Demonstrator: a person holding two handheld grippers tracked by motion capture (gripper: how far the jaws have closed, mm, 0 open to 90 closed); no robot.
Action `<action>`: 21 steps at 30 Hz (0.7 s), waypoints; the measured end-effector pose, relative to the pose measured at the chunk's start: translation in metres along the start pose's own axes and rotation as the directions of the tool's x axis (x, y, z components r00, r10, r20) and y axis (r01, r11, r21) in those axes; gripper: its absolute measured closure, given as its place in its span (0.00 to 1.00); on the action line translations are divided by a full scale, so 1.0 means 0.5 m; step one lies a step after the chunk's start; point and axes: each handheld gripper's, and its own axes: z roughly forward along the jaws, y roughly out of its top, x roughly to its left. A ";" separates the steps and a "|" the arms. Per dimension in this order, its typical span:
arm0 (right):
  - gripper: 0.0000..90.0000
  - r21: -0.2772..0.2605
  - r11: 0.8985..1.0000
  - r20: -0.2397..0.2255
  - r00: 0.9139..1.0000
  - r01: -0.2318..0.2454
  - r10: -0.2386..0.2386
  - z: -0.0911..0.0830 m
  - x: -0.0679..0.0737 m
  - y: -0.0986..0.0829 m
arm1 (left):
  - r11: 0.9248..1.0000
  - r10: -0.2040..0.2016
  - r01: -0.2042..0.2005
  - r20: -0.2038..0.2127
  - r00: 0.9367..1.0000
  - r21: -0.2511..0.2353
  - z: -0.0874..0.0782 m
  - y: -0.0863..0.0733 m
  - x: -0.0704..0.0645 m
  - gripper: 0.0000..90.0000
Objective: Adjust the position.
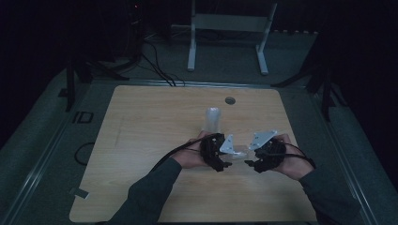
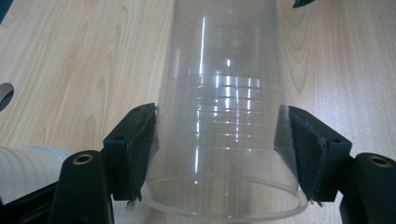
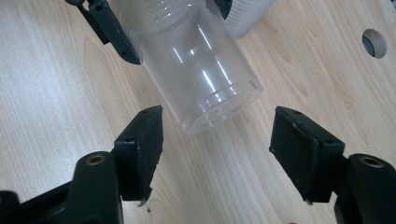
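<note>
A clear plastic cup (image 2: pixel 219 116) lies sideways above the table, with my left gripper (image 2: pixel 219 140) shut on it near its rim, both pads pressed to its ribbed wall. In the right gripper view the cup (image 3: pixel 196 60) points its base toward my right gripper (image 3: pixel 217 140), which stands open just short of the base, touching nothing. In the high view the left gripper (image 1: pixel 226 164) and right gripper (image 1: pixel 249 163) face each other near the table's front middle, the cup (image 1: pixel 239 152) between them.
A stack of whitish cups (image 1: pixel 213 119) stands upright behind the grippers, also seen as the stack (image 2: pixel 28 168) and the stack (image 3: pixel 247 14). A cable hole (image 1: pixel 229 100) sits in the wooden table (image 1: pixel 141 140) at the back. A white frame (image 1: pixel 230 28) stands beyond.
</note>
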 end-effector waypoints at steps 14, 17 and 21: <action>0.35 0.014 0.999 -0.029 0.999 0.033 -0.033 0.015 0.001 0.007 | 0.999 0.030 -0.030 0.018 0.999 -0.026 -0.002 0.003 -0.006 0.33; 0.34 0.016 0.999 -0.047 0.998 0.036 -0.035 0.017 0.003 0.008 | 0.998 0.041 -0.040 0.028 0.999 -0.037 -0.004 0.003 -0.008 0.33; 0.34 0.020 0.998 -0.061 0.996 0.064 -0.063 0.021 0.007 0.009 | 0.997 0.057 -0.056 0.030 0.998 -0.044 -0.005 0.005 -0.011 0.33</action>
